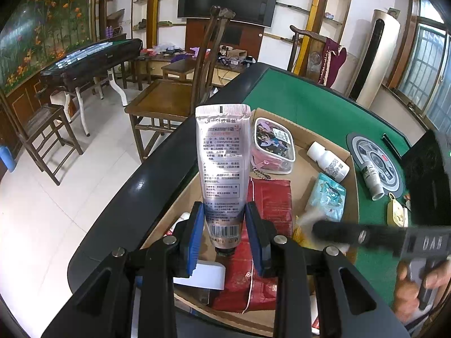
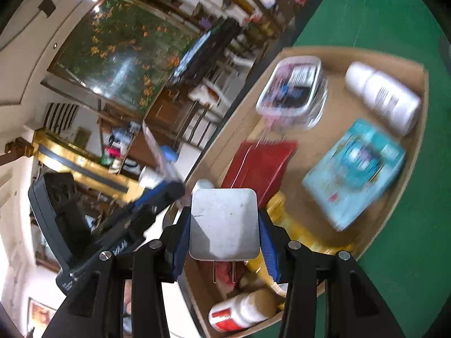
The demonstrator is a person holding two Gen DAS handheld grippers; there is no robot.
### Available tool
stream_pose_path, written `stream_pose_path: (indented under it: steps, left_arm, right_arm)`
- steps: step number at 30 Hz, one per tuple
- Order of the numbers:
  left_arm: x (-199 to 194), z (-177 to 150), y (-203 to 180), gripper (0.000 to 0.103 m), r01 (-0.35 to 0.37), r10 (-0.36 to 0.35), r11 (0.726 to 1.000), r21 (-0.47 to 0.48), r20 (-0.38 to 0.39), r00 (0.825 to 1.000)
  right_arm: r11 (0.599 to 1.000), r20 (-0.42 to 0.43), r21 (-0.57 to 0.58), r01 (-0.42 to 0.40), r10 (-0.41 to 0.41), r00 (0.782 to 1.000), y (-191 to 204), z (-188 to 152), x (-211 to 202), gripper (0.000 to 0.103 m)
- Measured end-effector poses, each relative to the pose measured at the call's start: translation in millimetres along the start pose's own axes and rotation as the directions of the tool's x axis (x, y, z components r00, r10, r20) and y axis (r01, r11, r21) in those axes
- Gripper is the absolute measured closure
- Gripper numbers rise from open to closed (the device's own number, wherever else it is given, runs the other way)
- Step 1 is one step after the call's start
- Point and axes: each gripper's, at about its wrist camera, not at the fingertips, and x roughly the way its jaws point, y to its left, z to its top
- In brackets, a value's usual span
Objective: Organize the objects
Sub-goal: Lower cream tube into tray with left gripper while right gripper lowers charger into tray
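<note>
My left gripper is shut on a silver hand-cream tube, held upright, cap end down, above the cardboard box. My right gripper is shut on a white plug adapter with its two prongs pointing back at me, above the box's near end. In the box lie a red packet, a clear pouch, a white bottle and a blue tissue pack. The right gripper shows blurred in the left wrist view.
The box sits on a green-felt mahjong table with a dark rim. A small white bottle, keys and a round centre panel lie right of the box. A wooden chair stands beyond the table edge.
</note>
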Motion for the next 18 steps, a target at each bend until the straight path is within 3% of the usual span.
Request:
stream_pose_path:
  steps: [6,18]
  left_arm:
    - [10.0,0.1,4.5,0.074,-0.001,0.001,1.0,0.015,-0.021,1.0]
    - [38.7,10.4,-0.5,0.074,-0.009,0.03,0.992,0.127,-0.164,0.986]
  right_arm:
    - [0.995,0.144,-0.007,0.101,-0.099,0.985,-10.8,25.1,-25.6,0.054]
    - [0.994,0.157,0.025,0.106,-0.108,0.982,-31.2,33.9,-27.6,0.054]
